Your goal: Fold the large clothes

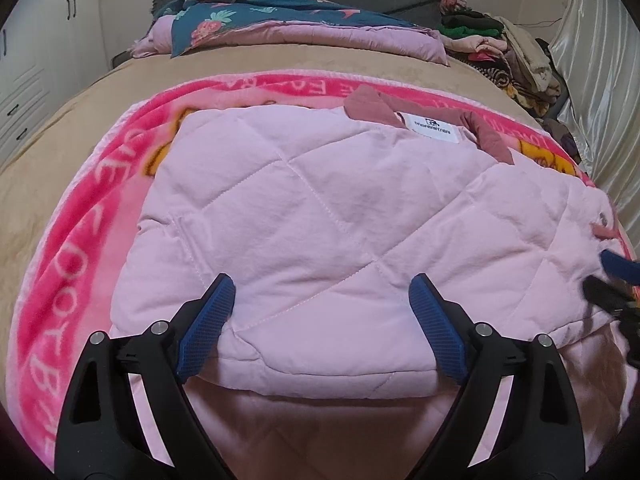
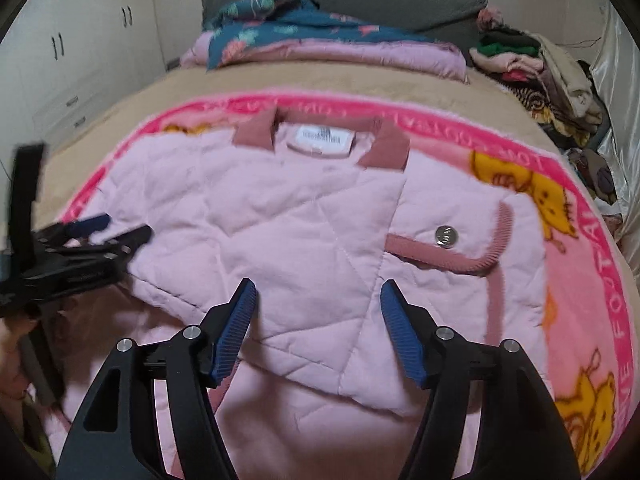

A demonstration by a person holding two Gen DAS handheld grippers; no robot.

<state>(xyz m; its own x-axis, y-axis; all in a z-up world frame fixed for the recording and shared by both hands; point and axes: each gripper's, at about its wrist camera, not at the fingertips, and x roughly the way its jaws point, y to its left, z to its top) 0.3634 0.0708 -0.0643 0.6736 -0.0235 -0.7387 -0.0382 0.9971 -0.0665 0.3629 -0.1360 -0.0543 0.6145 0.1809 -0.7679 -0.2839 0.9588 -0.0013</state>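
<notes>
Snap button [image 2: 446, 236] shows only in right-wrist view.

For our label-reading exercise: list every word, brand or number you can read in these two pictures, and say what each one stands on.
"FOOT": white letters on the pink blanket's border, at the right edge.
Remaining border lettering: upside down, cut off by the jacket; not reliably readable.
White neck label on the pink quilted jacket: printed brand line, too blurred to read.
Snap button: embossed marks, too small.
</notes>
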